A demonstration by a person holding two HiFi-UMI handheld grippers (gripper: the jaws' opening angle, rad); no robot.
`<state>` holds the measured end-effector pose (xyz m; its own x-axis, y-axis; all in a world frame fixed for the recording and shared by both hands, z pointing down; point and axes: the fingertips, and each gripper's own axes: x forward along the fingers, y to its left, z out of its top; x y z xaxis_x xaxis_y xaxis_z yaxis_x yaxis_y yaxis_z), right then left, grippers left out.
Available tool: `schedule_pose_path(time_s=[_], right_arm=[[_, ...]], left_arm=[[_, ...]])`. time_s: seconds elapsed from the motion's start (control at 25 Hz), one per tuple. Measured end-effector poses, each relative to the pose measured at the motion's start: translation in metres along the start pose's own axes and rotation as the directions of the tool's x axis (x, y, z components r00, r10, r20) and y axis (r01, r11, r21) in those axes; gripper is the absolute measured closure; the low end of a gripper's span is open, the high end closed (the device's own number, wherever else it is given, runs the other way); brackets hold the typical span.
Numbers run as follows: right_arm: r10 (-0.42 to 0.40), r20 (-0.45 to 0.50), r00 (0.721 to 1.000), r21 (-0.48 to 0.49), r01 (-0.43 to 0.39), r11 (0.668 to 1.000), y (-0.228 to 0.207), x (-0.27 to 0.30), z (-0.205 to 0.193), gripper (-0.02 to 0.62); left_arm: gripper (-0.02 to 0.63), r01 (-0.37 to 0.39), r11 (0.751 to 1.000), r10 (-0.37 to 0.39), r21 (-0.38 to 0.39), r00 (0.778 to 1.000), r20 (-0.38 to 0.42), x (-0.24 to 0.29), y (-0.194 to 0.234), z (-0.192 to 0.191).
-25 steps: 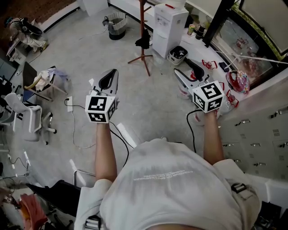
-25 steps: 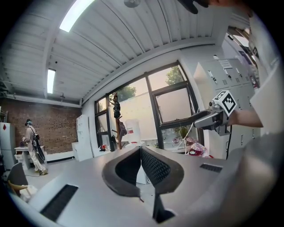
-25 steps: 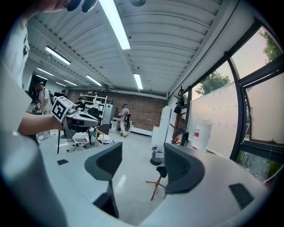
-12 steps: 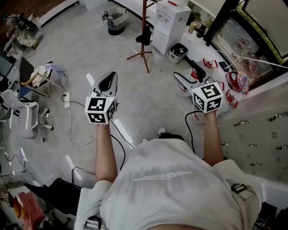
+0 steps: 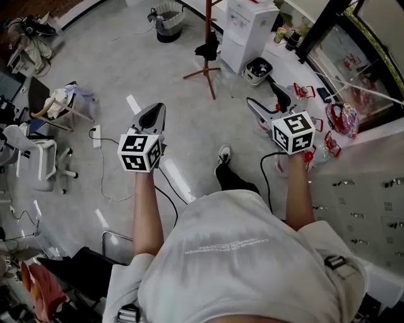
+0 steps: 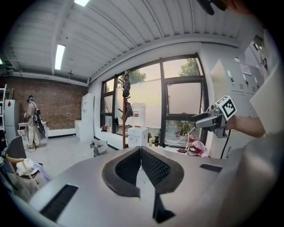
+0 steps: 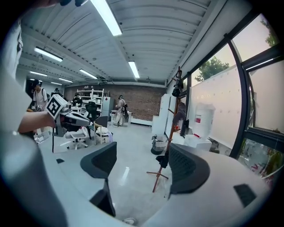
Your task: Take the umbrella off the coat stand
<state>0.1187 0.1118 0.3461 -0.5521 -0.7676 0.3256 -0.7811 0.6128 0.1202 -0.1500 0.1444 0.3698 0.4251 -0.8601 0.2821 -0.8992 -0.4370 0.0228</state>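
A red-brown coat stand (image 5: 207, 38) rises from the grey floor ahead of me, beside the window wall. A dark folded thing, seemingly the umbrella (image 5: 208, 49), hangs low on its pole; the right gripper view shows the umbrella (image 7: 163, 161) between the right jaws but far beyond them, on the stand (image 7: 172, 128). More dark items hang near the stand's top (image 7: 178, 91). My left gripper (image 5: 151, 117) is shut and empty, well short of the stand (image 6: 124, 113). My right gripper (image 5: 269, 104) is open and empty, its jaws wide apart.
A white water dispenser (image 5: 249, 28) and a small basket (image 5: 257, 69) stand right of the stand, a bin (image 5: 168, 12) to its left. A cable (image 5: 104, 173) and office chair (image 5: 38, 165) lie left; lockers (image 5: 366, 202) line the right. People stand far back (image 7: 120, 110).
A black shoe and leg have stepped forward into view between my arms. Both grippers have sunk a little. The right jaws look wider apart than a second ago.
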Motion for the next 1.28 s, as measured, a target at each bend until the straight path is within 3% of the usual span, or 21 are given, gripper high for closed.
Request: schedule_pose_path(time_s=[0.68,0.96,1.28], right_arm=[[0.094,-0.031,0.995,0.097,-0.091,0.991,-0.175,0.174,-0.018,0.221],[0.180,-0.016,0.983,0.181,-0.175,0.968,-0.220,0.224,-0.017,0.221],[0.221,-0.079,0.972,0.134,-0.209,0.969,-0.255,0.292,-0.023,0.221]], left_arm=[[0.591,-0.038,0.999,0.034,-0.035,0.994,-0.105,0.205,0.044,0.029],[0.590,-0.062,0.998,0.058,-0.025,0.990,-0.125,0.258,0.055,0.037],[0.590,-0.099,0.993,0.087,-0.062,0.982,-0.169,0.305,0.083,0.032]])
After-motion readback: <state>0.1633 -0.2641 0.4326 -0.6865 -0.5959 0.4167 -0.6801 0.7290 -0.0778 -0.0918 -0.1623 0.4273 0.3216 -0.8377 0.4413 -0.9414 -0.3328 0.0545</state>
